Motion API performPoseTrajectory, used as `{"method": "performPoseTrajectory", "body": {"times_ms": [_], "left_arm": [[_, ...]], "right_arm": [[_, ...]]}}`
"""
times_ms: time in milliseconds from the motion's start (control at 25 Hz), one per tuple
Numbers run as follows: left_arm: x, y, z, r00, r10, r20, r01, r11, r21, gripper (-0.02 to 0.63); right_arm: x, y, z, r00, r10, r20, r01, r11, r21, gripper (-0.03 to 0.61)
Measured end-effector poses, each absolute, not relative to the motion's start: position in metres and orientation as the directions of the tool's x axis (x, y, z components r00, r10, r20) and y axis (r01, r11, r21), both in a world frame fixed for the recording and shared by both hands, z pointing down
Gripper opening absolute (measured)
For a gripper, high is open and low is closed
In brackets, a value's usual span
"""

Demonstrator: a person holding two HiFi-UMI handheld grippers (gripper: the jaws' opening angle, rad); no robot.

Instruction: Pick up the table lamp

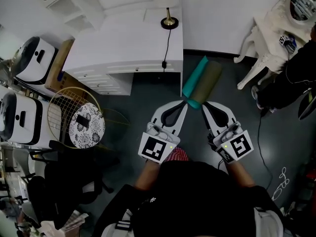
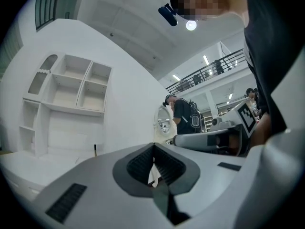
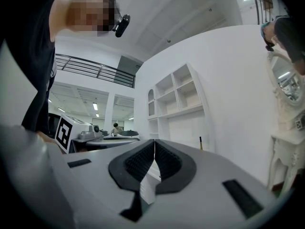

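Note:
The table lamp (image 1: 169,22) stands at the back right corner of a white desk (image 1: 123,43): a round black base and a thin brass stem, with a black cord (image 1: 166,48) running down over the desk's front. Its top is lost against the white wall. Only the thin stem shows in the left gripper view (image 2: 95,150) and in the right gripper view (image 3: 200,143). My left gripper (image 1: 185,102) (image 2: 153,146) and right gripper (image 1: 203,105) (image 3: 154,141) are side by side over the dark floor, well short of the desk. Both are shut and hold nothing.
A rolled teal and olive mat (image 1: 202,83) lies on the floor just ahead of the grippers. A wire stool with a patterned top (image 1: 86,125) and white appliances (image 1: 34,58) stand at the left. A white ornate table (image 1: 269,33) and a person in black (image 1: 296,73) are at the right.

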State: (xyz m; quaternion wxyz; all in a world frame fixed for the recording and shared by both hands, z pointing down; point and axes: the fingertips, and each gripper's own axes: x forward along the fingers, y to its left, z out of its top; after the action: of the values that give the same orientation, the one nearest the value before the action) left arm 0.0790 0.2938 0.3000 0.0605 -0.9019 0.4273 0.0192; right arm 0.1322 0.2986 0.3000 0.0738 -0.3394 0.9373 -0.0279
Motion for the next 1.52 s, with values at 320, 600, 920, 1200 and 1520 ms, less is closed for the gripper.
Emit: {"method": "performPoseTrajectory", "body": {"times_ms": [320,600,920,1200,1520], "left_arm": [[0.037,0.256,0.303,0.661,-0.744,-0.095,-0.75,-0.657,-0.075,0.006],[0.008,0.231,0.304,0.675,-0.73,-0.103,-0.738,-0.671,-0.075,0.006],[-0.016,0.207,0.308,0.676,-0.73,-0.106,-0.736,-0.675,-0.051,0.006],[-0.023,0.179,0.314,0.669,-0.736,-0.097,-0.742,-0.669,-0.038,0.006],[-0.032,0.128,0.32,0.649,-0.756,-0.083,-0.761,-0.647,-0.051,0.006]], "right_arm": [[0.096,0.259,0.302,-0.71,-0.695,-0.113,-0.689,0.719,-0.089,0.015],[0.065,0.236,0.302,-0.706,-0.7,-0.113,-0.693,0.715,-0.097,0.017],[0.052,0.206,0.307,-0.669,-0.735,-0.108,-0.73,0.677,-0.089,0.015],[0.046,0.173,0.309,-0.672,-0.734,-0.101,-0.729,0.679,-0.08,0.017],[0.037,0.118,0.313,-0.695,-0.71,-0.113,-0.707,0.704,-0.073,0.017]]}}
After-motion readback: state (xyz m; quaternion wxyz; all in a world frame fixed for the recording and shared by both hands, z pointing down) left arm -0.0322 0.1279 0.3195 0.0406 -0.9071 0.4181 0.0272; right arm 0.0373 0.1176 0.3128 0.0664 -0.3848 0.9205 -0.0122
